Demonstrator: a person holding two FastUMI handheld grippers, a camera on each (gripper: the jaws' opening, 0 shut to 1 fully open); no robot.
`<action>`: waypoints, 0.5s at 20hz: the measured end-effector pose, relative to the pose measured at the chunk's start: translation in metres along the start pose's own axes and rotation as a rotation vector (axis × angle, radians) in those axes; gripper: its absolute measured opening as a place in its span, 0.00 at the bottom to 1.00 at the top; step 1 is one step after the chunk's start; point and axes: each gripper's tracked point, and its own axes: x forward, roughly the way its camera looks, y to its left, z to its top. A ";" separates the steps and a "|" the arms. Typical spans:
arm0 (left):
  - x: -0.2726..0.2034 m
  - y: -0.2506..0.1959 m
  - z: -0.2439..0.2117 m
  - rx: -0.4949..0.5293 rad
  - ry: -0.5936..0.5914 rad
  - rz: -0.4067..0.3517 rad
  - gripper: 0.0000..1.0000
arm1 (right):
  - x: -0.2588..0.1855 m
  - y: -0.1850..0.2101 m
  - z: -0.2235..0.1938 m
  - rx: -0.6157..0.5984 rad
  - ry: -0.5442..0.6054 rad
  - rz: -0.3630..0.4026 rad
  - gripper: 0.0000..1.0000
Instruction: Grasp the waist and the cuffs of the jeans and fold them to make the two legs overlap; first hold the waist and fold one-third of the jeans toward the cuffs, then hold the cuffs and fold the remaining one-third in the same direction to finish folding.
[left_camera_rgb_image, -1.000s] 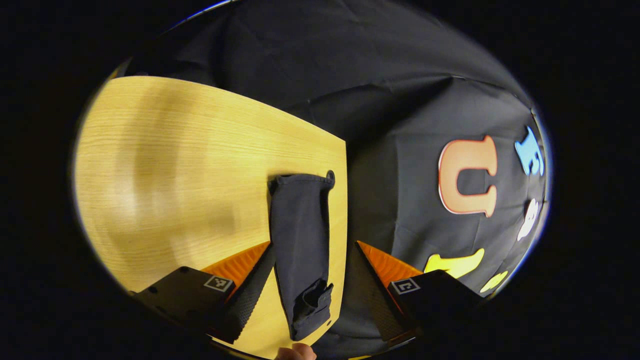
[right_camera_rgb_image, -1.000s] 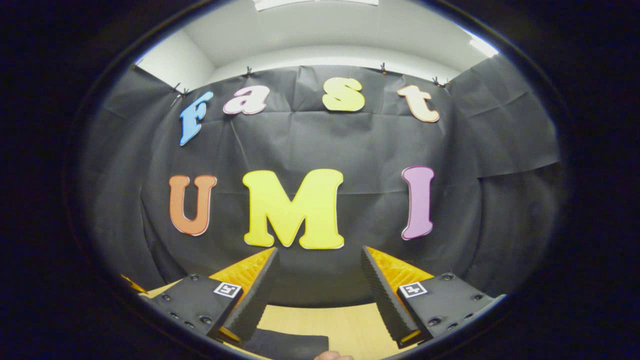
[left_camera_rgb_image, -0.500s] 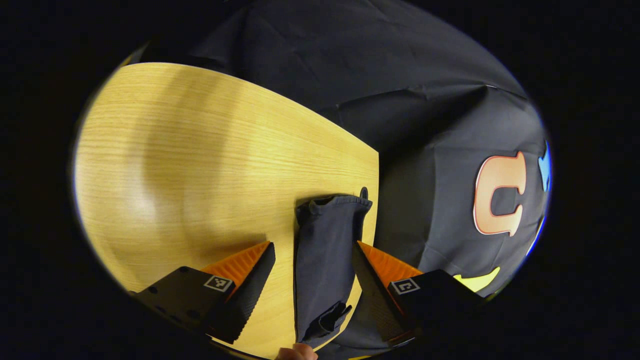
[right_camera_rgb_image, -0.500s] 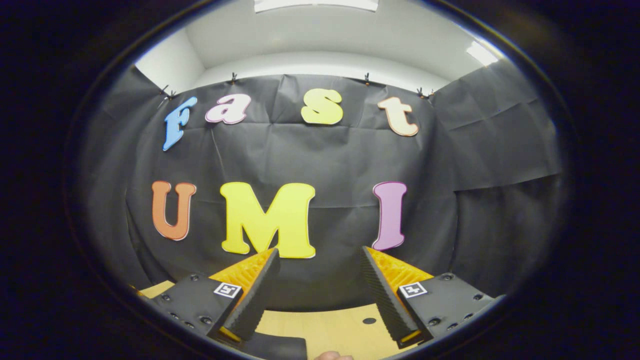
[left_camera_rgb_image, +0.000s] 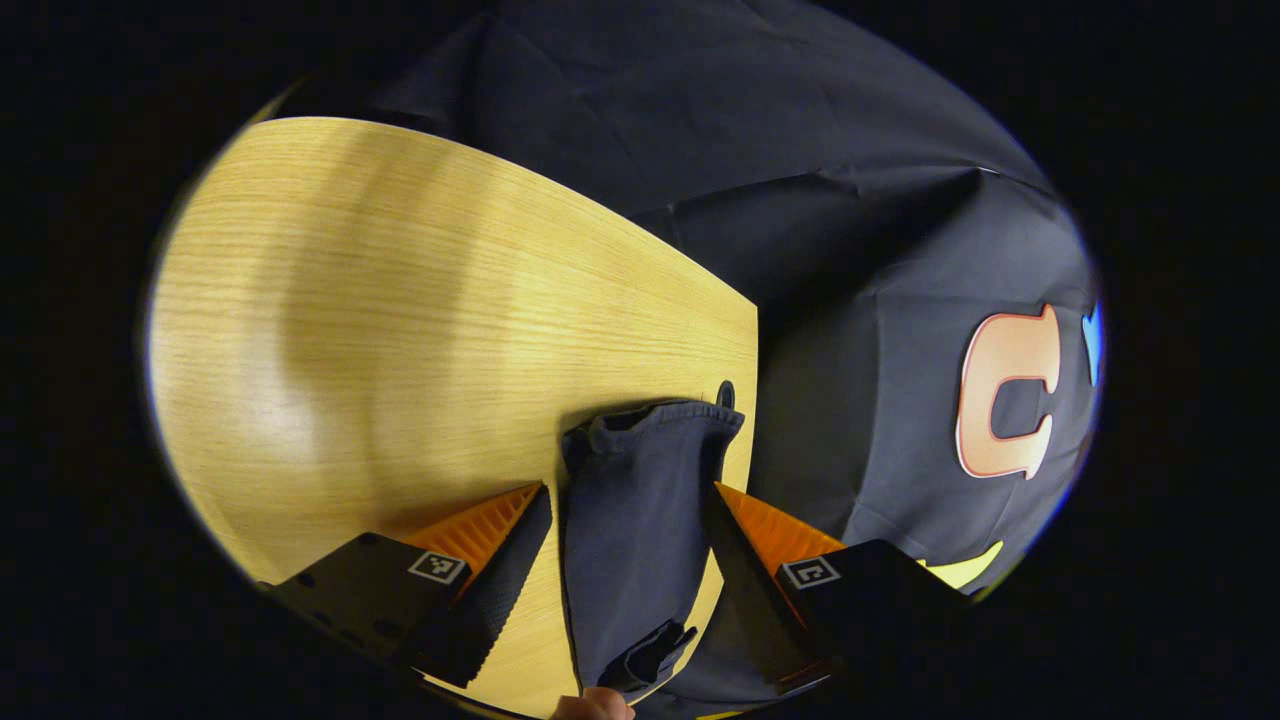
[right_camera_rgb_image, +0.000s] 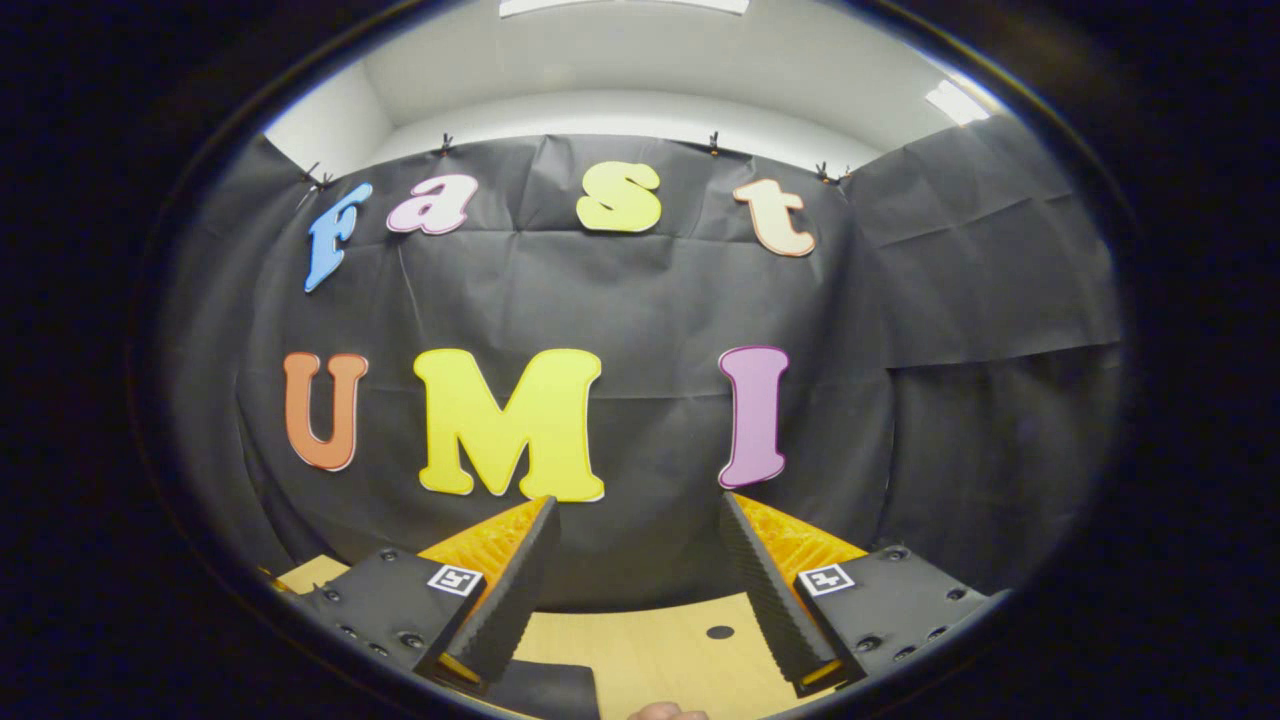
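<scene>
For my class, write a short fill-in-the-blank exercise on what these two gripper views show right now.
1. The dark jeans lie on a ____ table.
2. The left tongs are ____, with the jeans between the fingers.
3. The right tongs point toward the booth's ____.

Missing words: wooden; open; wall

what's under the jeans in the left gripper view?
The jeans lie as a narrow strip on the wooden table, near its right edge, beside a small dark hole. The tabletop directly beneath the cloth is covered, so anything there cannot be seen.
</scene>
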 end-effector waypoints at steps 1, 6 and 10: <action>0.004 -0.002 0.000 0.004 0.000 -0.001 0.99 | -0.001 -0.002 0.000 -0.002 -0.003 -0.006 0.98; 0.022 -0.015 0.002 0.020 -0.015 -0.020 0.99 | 0.002 -0.010 -0.002 -0.012 -0.002 -0.025 0.98; 0.040 -0.029 0.006 -0.024 -0.026 -0.065 0.99 | 0.005 -0.015 -0.009 -0.022 0.017 -0.037 0.98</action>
